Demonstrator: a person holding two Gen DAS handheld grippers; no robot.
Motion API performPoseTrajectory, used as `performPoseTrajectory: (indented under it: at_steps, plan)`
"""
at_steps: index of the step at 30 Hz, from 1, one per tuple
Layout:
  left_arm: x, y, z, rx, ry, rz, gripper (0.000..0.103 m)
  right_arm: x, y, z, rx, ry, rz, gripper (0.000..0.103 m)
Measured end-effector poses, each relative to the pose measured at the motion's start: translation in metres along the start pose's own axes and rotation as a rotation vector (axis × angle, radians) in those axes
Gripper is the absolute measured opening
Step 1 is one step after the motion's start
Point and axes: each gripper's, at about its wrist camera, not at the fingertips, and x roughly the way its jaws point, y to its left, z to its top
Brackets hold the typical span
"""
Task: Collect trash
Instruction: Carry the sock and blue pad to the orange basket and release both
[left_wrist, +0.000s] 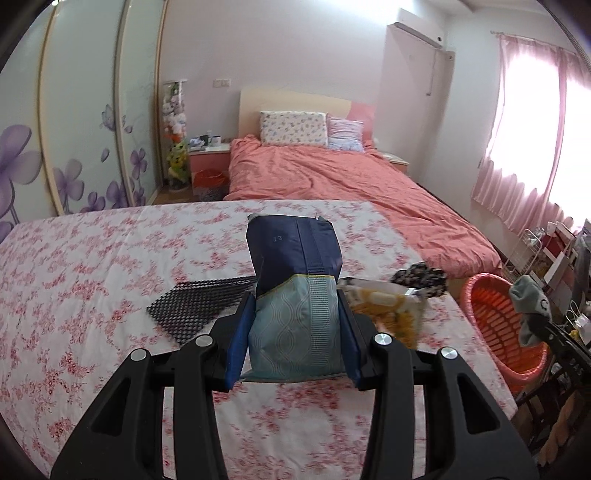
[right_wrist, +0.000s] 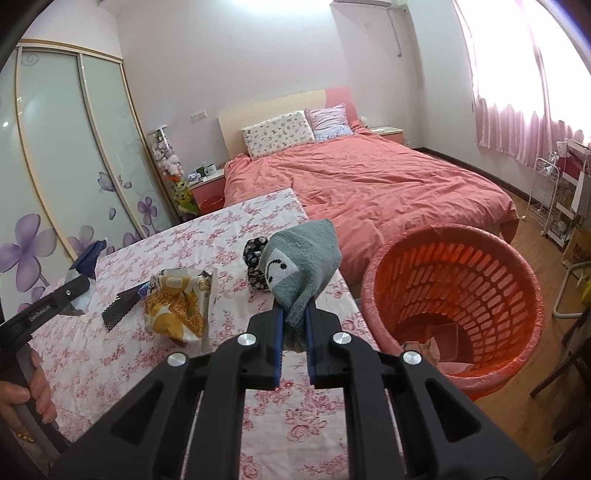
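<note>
While clamped: sock (right_wrist: 299, 266), packet (left_wrist: 295, 295)

Coral-covered bed (left_wrist: 332, 177), 2 pillows (left_wrist: 293, 127), pink curtains (left_wrist: 517, 147), floral wardrobe doors (left_wrist: 74, 129)

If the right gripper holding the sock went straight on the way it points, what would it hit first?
Probably the dark floral cloth on the table, just past the sock that the right gripper clamps; depth is unclear.
</note>
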Motion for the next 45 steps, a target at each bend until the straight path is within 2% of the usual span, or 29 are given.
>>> performPoseTrajectory:
  at_steps: [22,32,45]
  plan:
    - [-0.005,-0.096,-0.005,0.136,-0.013,-0.166,0.043,-0.016,-0.056,-0.002,0.065,-0.062,-0.111,0.011]
    - [0.009,-0.135,-0.009,0.159,0.009,-0.246,0.043,-0.018,-0.091,-0.005,0.121,-0.074,-0.160,0.011]
    - [0.029,-0.191,-0.019,0.187,0.062,-0.390,0.043,-0.009,-0.142,-0.010,0.210,-0.080,-0.204,0.011]
